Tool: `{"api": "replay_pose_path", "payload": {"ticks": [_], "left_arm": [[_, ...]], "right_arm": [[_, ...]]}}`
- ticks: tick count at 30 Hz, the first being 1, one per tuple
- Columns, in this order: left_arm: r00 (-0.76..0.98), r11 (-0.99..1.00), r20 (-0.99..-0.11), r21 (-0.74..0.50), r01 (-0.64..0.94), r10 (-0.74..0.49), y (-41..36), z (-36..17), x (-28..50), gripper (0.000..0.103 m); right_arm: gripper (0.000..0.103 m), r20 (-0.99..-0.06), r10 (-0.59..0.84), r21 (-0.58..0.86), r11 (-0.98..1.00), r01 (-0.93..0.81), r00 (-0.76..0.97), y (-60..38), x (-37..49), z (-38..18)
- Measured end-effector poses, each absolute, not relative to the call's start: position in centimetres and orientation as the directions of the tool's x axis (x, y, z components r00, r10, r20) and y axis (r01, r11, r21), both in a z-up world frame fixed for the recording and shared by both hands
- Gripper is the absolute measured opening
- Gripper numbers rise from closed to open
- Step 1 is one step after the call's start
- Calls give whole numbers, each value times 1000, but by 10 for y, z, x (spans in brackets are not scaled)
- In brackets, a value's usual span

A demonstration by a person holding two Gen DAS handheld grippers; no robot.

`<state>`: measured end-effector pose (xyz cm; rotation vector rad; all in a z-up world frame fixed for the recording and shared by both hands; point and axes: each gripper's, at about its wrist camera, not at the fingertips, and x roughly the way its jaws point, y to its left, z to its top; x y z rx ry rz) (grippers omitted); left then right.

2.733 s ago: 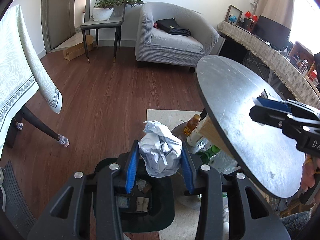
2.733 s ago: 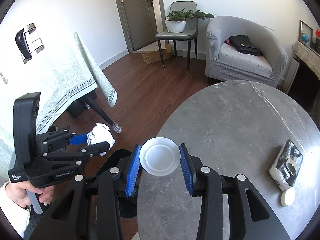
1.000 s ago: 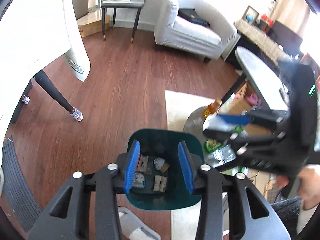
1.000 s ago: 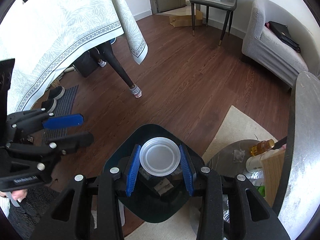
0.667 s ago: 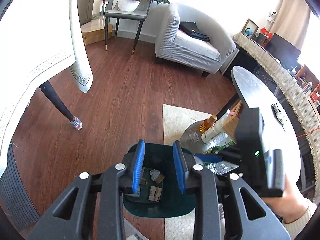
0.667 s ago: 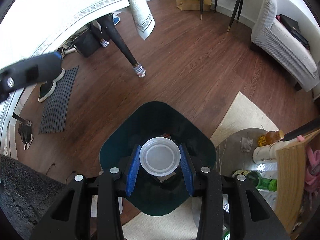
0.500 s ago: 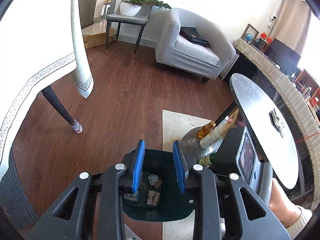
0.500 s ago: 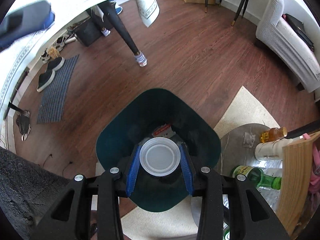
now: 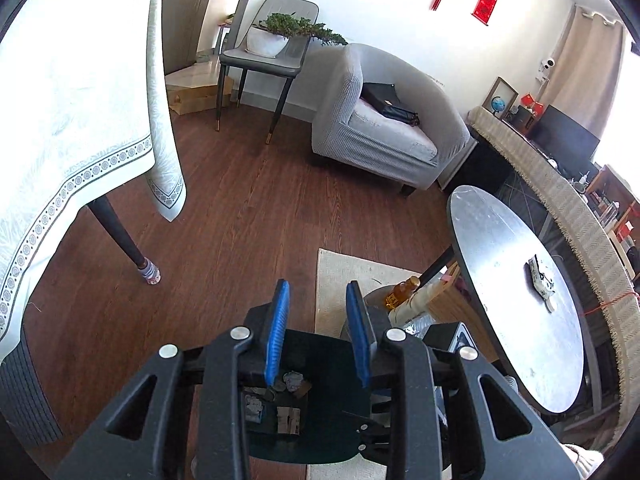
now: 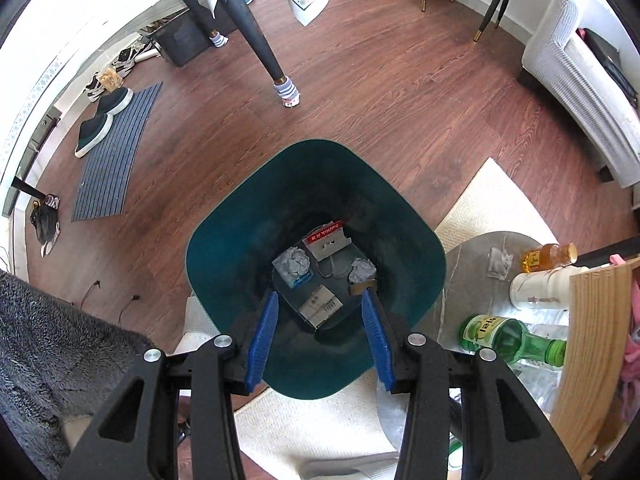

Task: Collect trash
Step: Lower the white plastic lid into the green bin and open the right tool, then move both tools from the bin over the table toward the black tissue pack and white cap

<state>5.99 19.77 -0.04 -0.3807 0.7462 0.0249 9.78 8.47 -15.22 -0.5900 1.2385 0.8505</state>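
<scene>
A dark teal trash bin (image 10: 404, 240) stands on the wood floor beside a rug. At its bottom lie crumpled paper balls (image 10: 294, 262), a red-and-white card package (image 10: 326, 236) and a small carton (image 10: 320, 304). My right gripper (image 10: 319, 320) points steeply down into the bin, its jaws opening with nothing between the blue pads. My left gripper (image 9: 318, 336) hangs higher above the bin (image 9: 332, 392), open and empty. A tissue packet (image 9: 540, 280) and a small white lid (image 9: 551, 303) lie on the round grey table (image 9: 500, 248).
Bottles (image 10: 504, 336) stand on a low shelf under the round table. A table with a white cloth (image 9: 80, 120) and its dark leg (image 10: 256, 36) are to the left. A grey armchair (image 9: 384, 136) and a chair with a plant (image 9: 268, 56) stand behind. Shoes (image 10: 96, 124) sit on a mat.
The right gripper sank toward the bin and let go of the white round lid it held. The left gripper, which earlier dropped a crumpled paper ball, narrowed its jaws and rose away from the bin.
</scene>
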Motion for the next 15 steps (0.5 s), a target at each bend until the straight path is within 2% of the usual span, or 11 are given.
{"api": "replay_pose_path", "payload": {"ticks": [6,15], "left_arm": [[758,931,-643,-334,-149,-110,190,10,63,30],[777,925,-620,-348,-152,-106,181,22,68,30]], "right_arm": [[44,-950,286,57,559,-827,127,79,95,-134],[35,-885,412,65,569,-820,216,63,96,-76]]}}
